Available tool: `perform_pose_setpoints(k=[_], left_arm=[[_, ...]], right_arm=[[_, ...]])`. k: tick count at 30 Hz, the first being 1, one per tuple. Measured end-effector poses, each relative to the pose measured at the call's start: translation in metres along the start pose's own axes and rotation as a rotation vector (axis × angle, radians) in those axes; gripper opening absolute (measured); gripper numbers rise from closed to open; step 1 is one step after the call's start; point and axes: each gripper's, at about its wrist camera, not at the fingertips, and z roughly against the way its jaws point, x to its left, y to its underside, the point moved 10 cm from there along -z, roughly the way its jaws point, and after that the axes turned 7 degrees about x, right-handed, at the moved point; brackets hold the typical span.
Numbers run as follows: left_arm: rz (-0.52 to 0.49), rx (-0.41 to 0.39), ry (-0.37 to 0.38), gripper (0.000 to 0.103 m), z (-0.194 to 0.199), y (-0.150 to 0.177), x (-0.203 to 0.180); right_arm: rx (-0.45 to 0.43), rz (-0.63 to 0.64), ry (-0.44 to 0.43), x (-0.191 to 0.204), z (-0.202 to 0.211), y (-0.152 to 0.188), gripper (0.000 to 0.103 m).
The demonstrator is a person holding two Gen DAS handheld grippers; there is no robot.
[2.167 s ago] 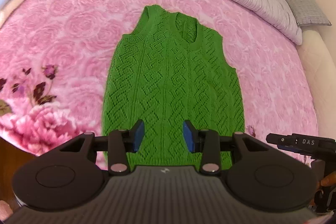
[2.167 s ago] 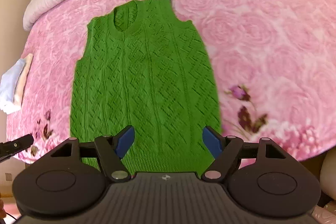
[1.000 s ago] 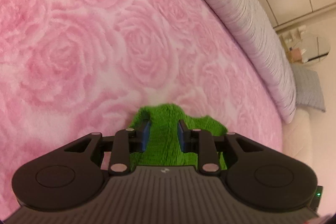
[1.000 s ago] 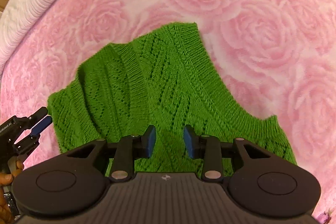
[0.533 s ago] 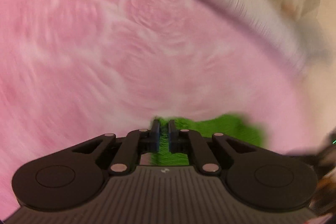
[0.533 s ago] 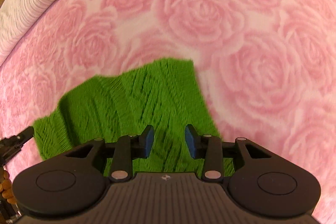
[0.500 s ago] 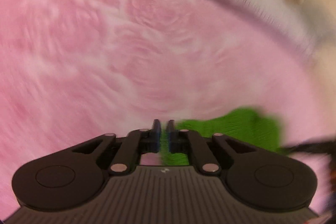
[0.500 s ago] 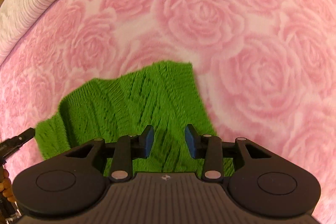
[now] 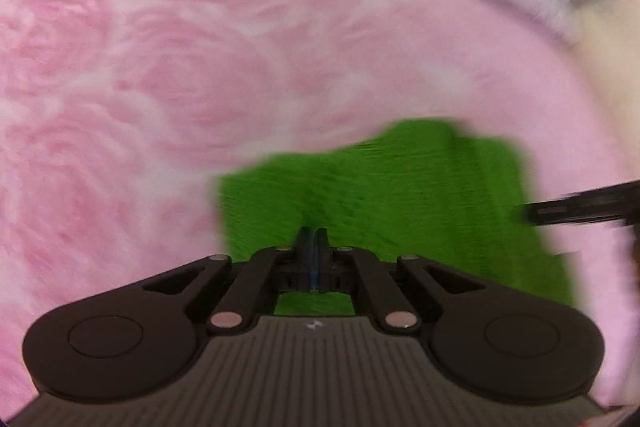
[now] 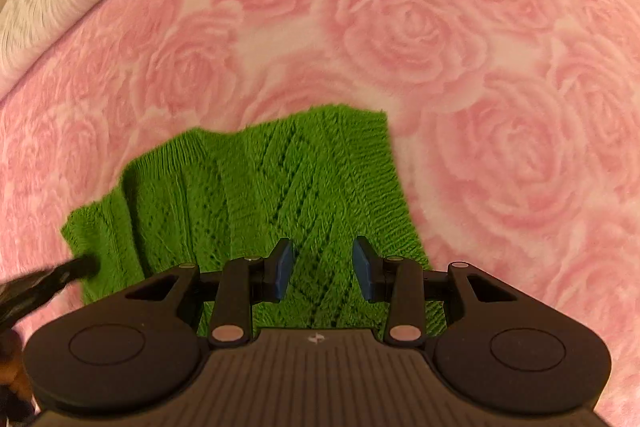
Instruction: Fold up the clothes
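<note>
Left claw [image 9: 312, 241] pinched on green knit vest [image 10: 256, 203]; right claw [image 10: 322, 267] parted over it, pink rose blanket [image 10: 440, 27] beneath.

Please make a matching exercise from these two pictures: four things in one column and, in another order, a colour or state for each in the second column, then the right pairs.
Things:
1. left tool
2. right tool
3. knitted vest
4. blanket

Colours or states:
A. pink with a rose pattern
B. fingers apart, nothing between them
C. green
D. fingers pressed together

Right pairs: 1-D, 2-B, 3-C, 4-A
</note>
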Motion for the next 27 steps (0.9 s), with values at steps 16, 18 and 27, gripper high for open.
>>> perform_pose_setpoints(k=[16, 18, 27], left_arm=[[-0.028, 0.185, -0.007, 0.011, 0.035, 0.131, -0.073], [0.004, 0.196, -0.002, 0.013, 0.045, 0.162, -0.077], [0.12, 0.274, -0.044, 0.019, 0.104, 0.272, -0.094]], right_arm=[[-0.01, 0.18, 0.131, -0.02, 0.03, 0.117, 0.042], [0.019, 0.179, 0.16, -0.031, 0.033, 0.148, 0.049], [0.154, 0.147, 0.239, -0.075, 0.052, 0.268, 0.057]])
